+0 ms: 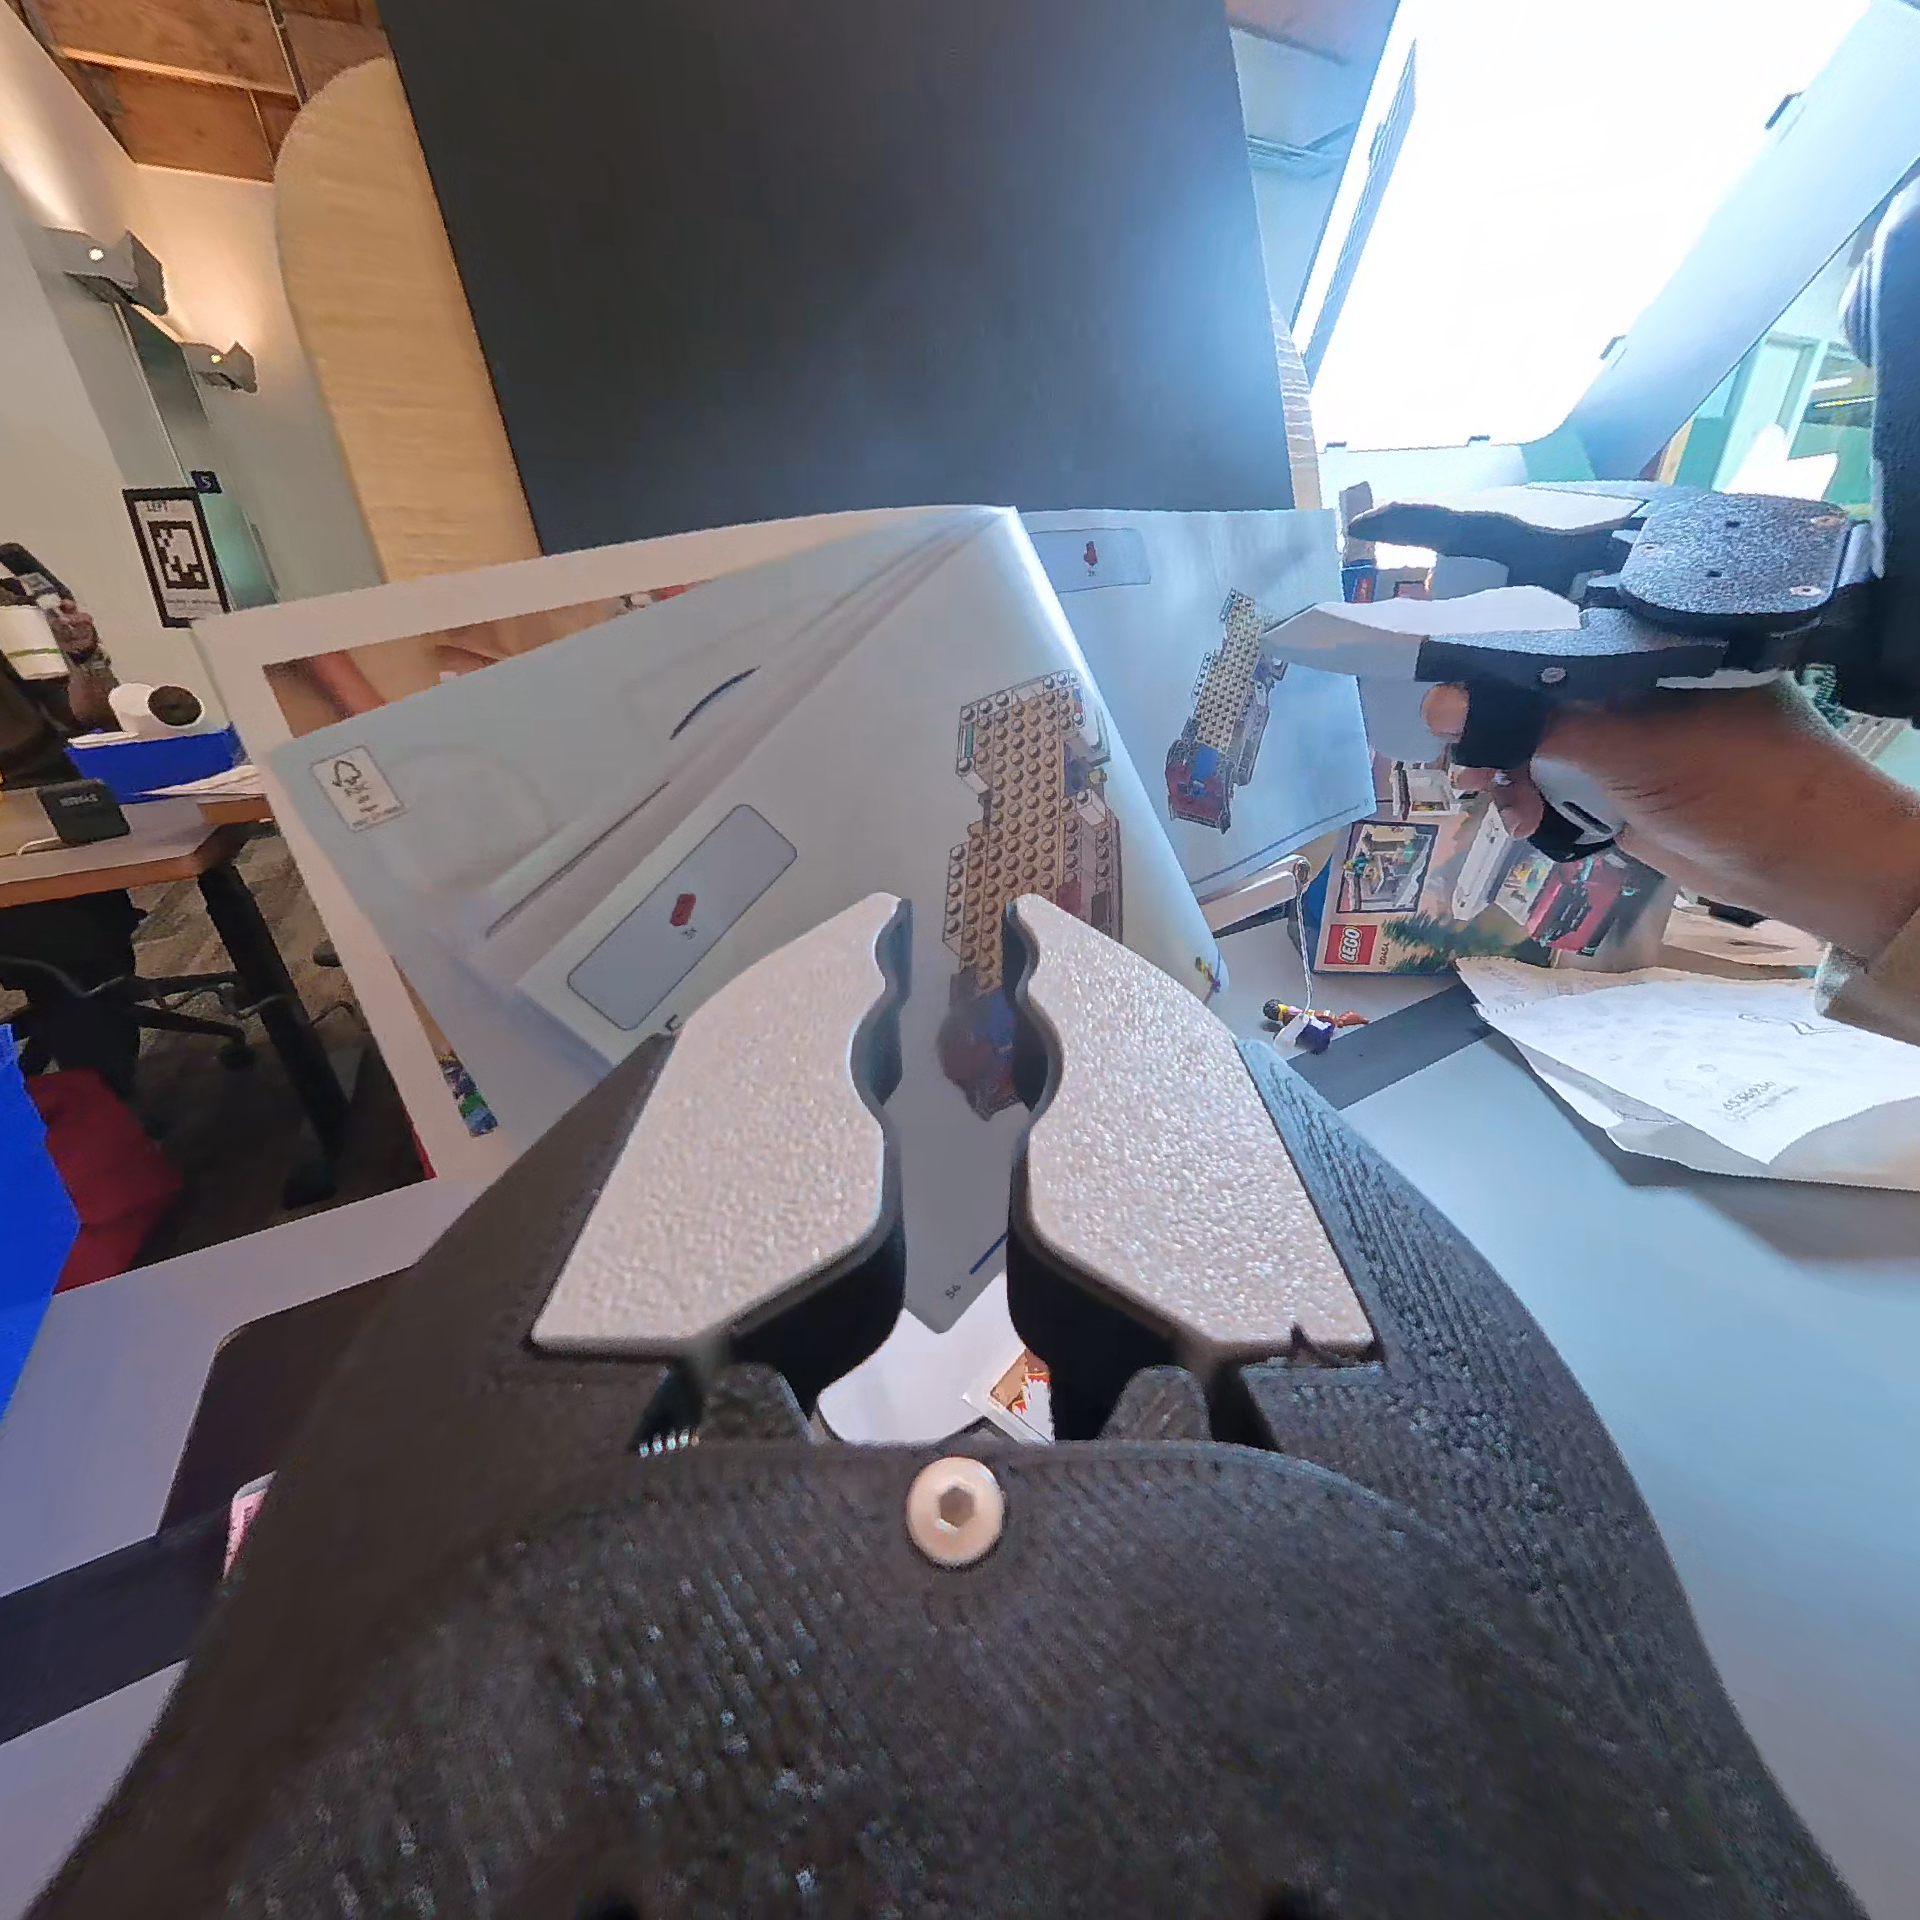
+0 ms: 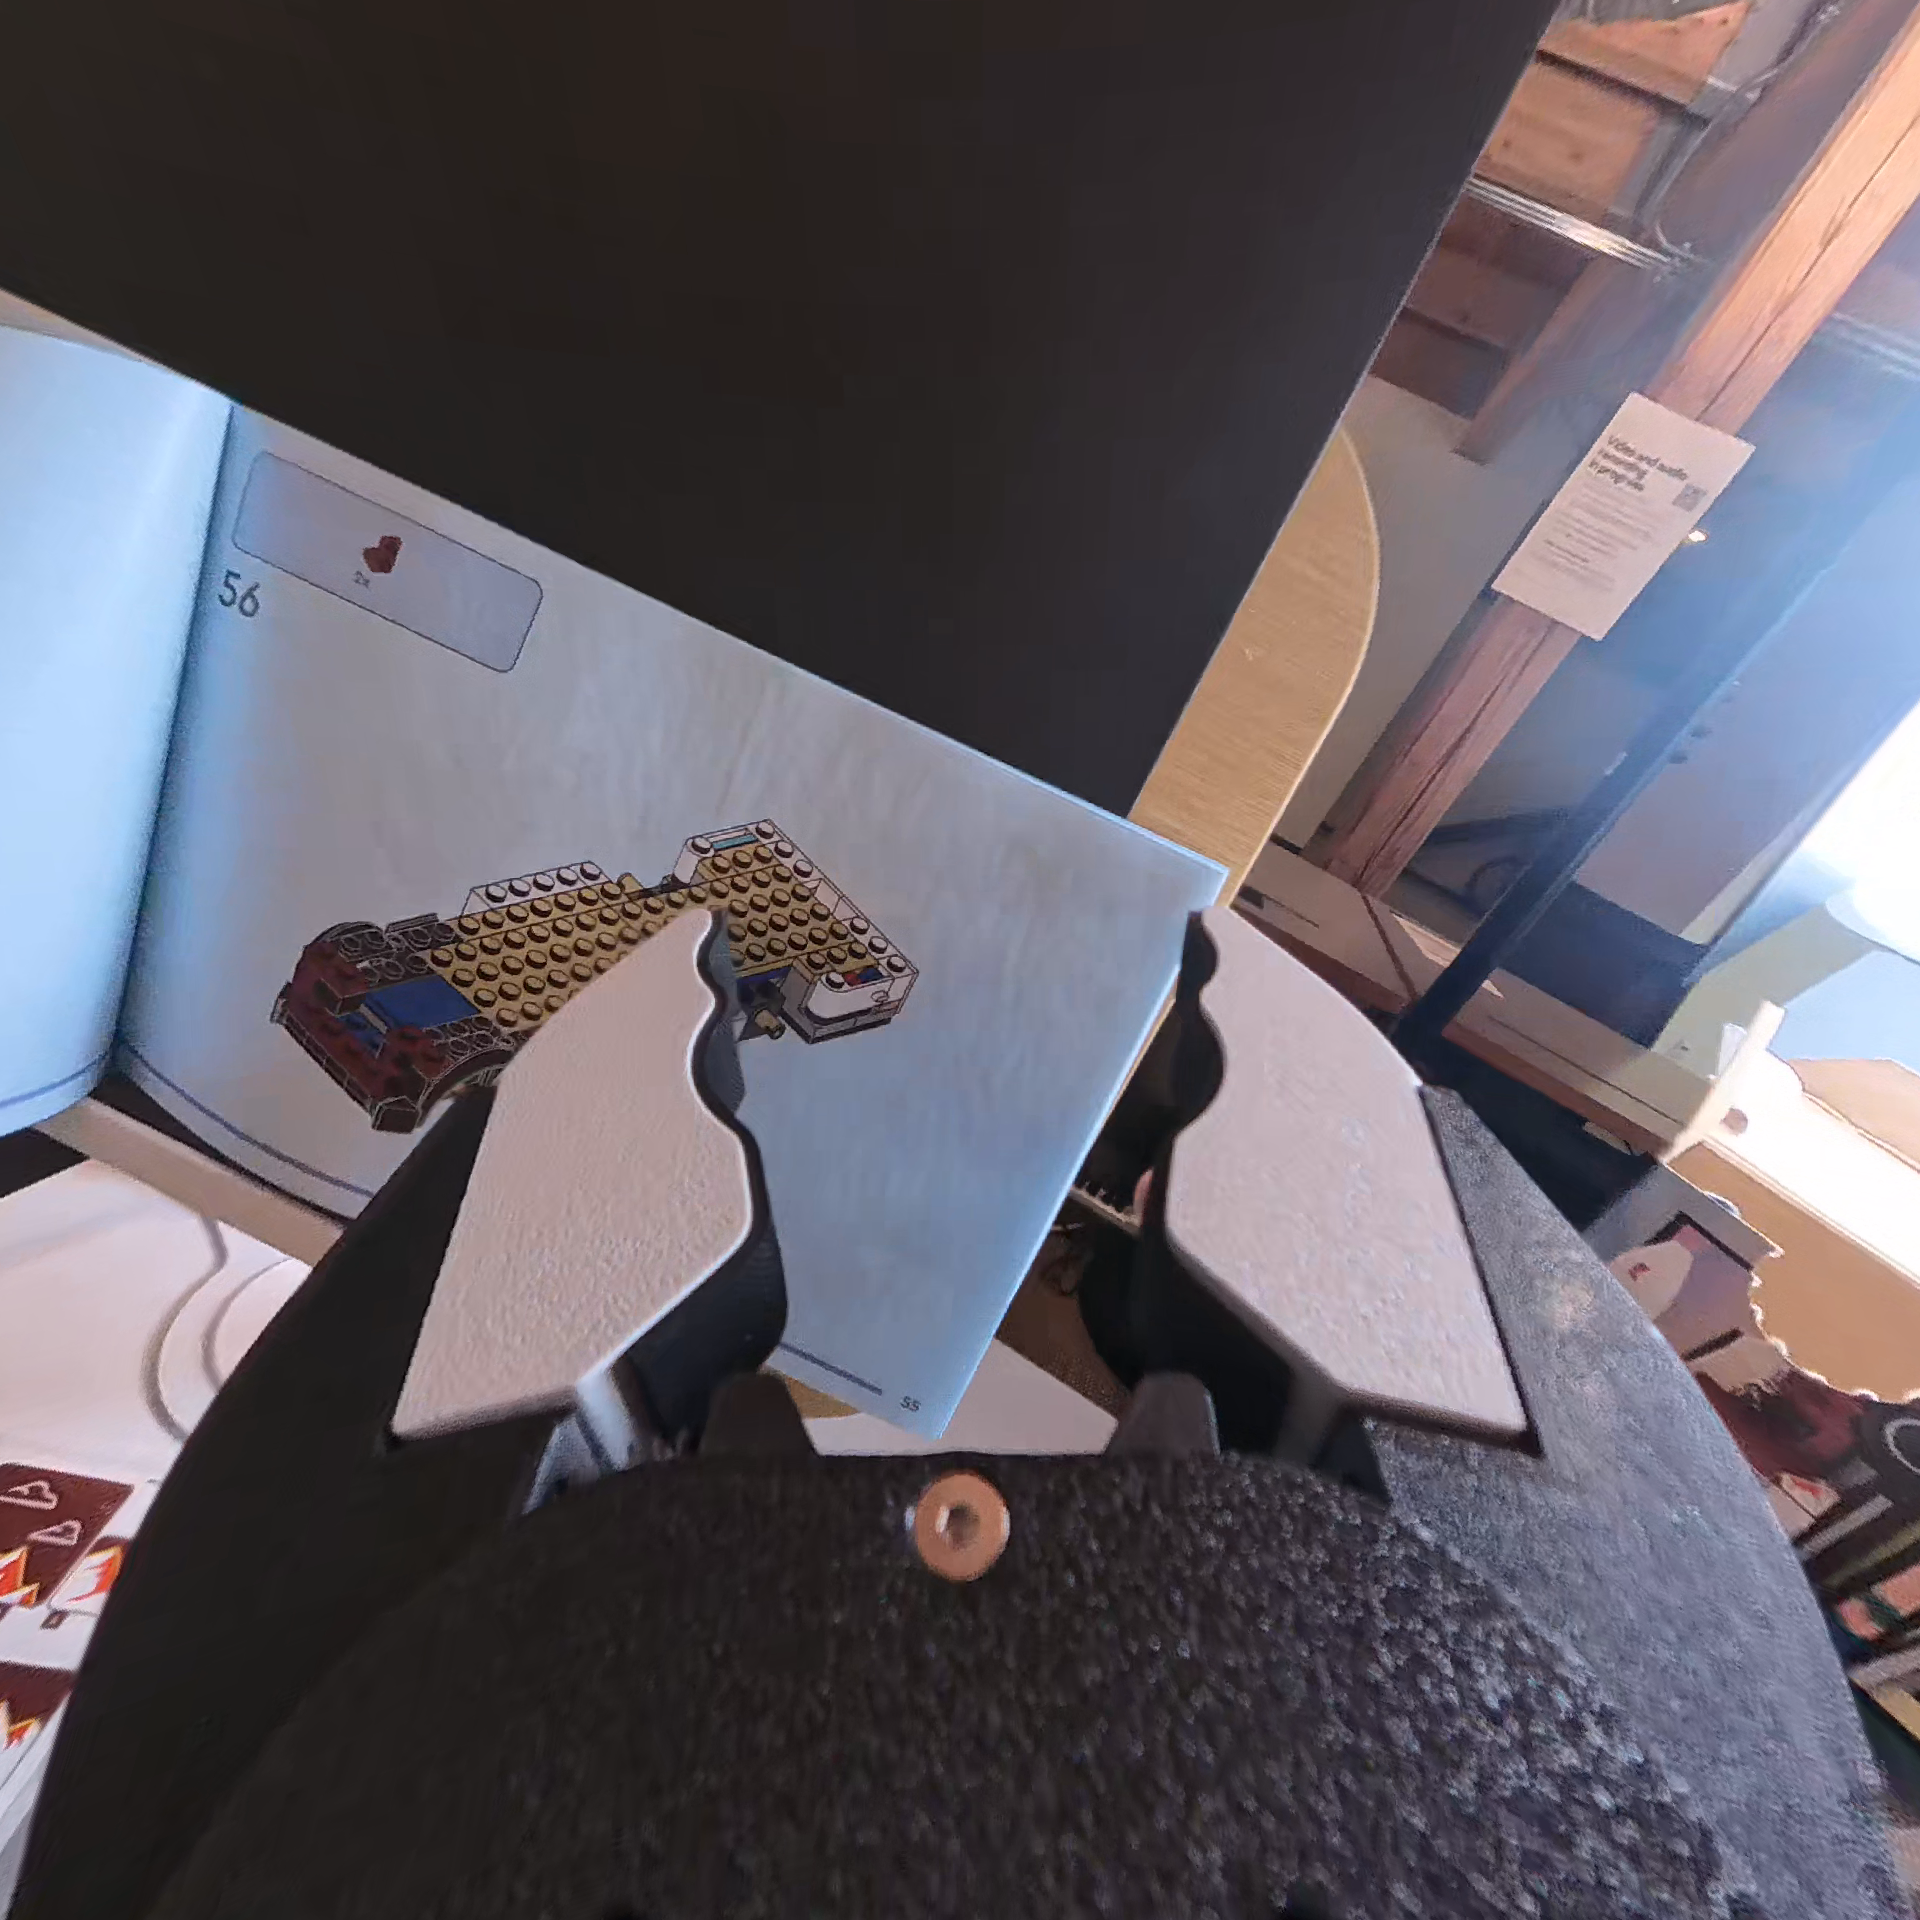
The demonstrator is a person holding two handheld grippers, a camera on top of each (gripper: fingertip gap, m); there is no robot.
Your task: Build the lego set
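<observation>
1. Booklet (image 1: pixel 790 748): open, raised off the table (image 1: pixel 1662 1351), mid-scene, with a dark panel behind it. One page curls left and one page (image 2: pixel 935 1143) fans right.
2. Left gripper (image 1: pixel 958 925): jaws narrow, with the curled page's near corner in the gap. I can't tell if the pads press on it.
3. Right gripper (image 2: pixel 956 925): jaws wide. The right page's outer edge sits between the fingers, with no contact visible.
4. Risk: if the left isn't clamped, nothing visibly holds the booklet, so it may flop shut or slide down.
5. Risk: closing the right on one thin sheet could crease or tear it, and pulling it could rip it at the spine.
6. Writing: the booklet has printed step and page numbers, part callouts and a small certification mark.
7. The toy box (image 1: pixel 1455 894), far right, has a red brand logo, with a minifigure (image 1: pixel 1299 1023) lying nearby.
8. Also a square code marker (image 1: pixel 177 556) far left, a printed notice (image 2: pixel 1621 520) on the wooden post, and a sticker sheet (image 2: pixel 52 1538) near left.
</observation>
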